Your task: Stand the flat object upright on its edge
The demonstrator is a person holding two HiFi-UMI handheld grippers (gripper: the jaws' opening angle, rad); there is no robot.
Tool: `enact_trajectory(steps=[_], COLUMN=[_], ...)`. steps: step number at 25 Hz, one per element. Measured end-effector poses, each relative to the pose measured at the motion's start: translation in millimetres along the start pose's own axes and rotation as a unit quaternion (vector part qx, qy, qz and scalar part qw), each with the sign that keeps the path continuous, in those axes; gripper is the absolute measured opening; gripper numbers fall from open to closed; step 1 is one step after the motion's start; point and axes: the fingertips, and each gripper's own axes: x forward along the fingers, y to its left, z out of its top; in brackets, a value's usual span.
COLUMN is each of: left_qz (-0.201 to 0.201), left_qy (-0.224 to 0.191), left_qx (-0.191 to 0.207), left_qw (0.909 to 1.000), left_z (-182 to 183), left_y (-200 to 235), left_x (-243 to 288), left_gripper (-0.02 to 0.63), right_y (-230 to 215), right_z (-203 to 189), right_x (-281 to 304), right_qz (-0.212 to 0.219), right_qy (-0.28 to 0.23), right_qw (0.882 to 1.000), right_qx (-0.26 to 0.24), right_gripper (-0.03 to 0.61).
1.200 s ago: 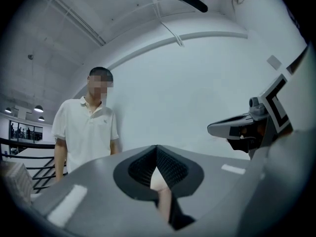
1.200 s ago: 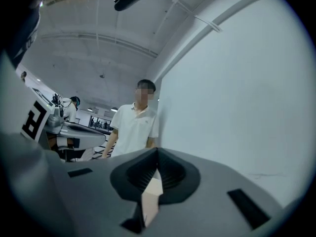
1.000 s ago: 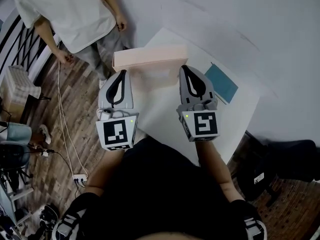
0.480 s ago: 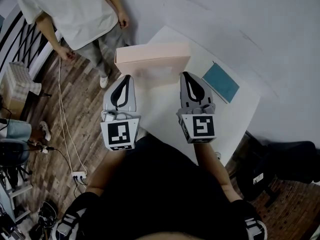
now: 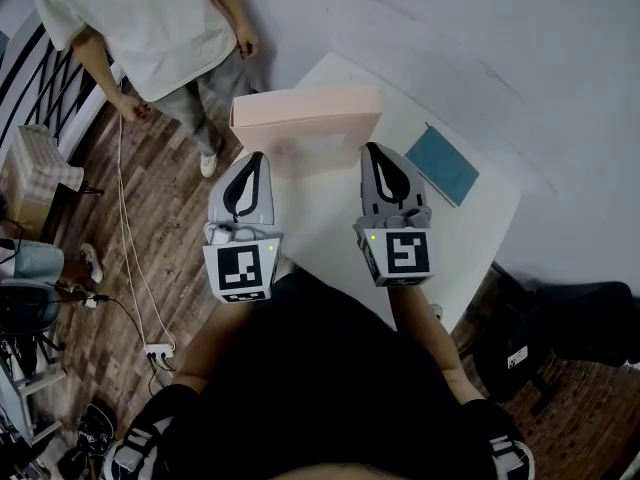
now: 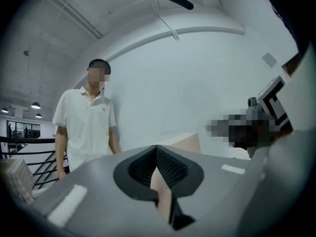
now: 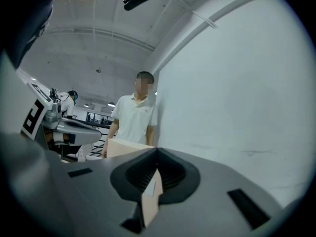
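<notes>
1. Left gripper (image 5: 250, 160): jaws pressed together, nothing between them as far as I see
2. Right gripper (image 5: 373, 153): same, closed and empty
3. Peach flat box (image 5: 305, 108) stands on its long edge at the far side of the white table (image 5: 470, 238), just beyond both tips; I can't confirm contact
4. Teal book (image 5: 442, 165) lies flat right of the box; bystander (image 5: 140, 18) stands by the table's far left corner

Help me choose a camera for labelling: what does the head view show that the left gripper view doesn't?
Only the head view: the teal flat object lying on the white table, and the wooden floor. Only the left gripper view: the ceiling lamps and, close up, the left gripper with its jaws shut. Both: the pink box, the standing person in white and the right gripper.
</notes>
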Motion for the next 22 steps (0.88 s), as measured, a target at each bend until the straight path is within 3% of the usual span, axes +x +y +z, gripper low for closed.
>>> enact_trajectory(steps=[22], left_qz=[0.004], left_qy=[0.000], left_qx=[-0.003], left_qw=[1.0000], left_z=[-0.9], left_y=[-0.4], left_x=[-3.2], left_gripper=[0.011], right_y=[-3.2], right_z=[-4.8], right_x=[-4.0], right_qz=[-0.005], right_qy=[0.004], right_qw=[1.000], right_qx=[0.003], right_gripper=[0.012])
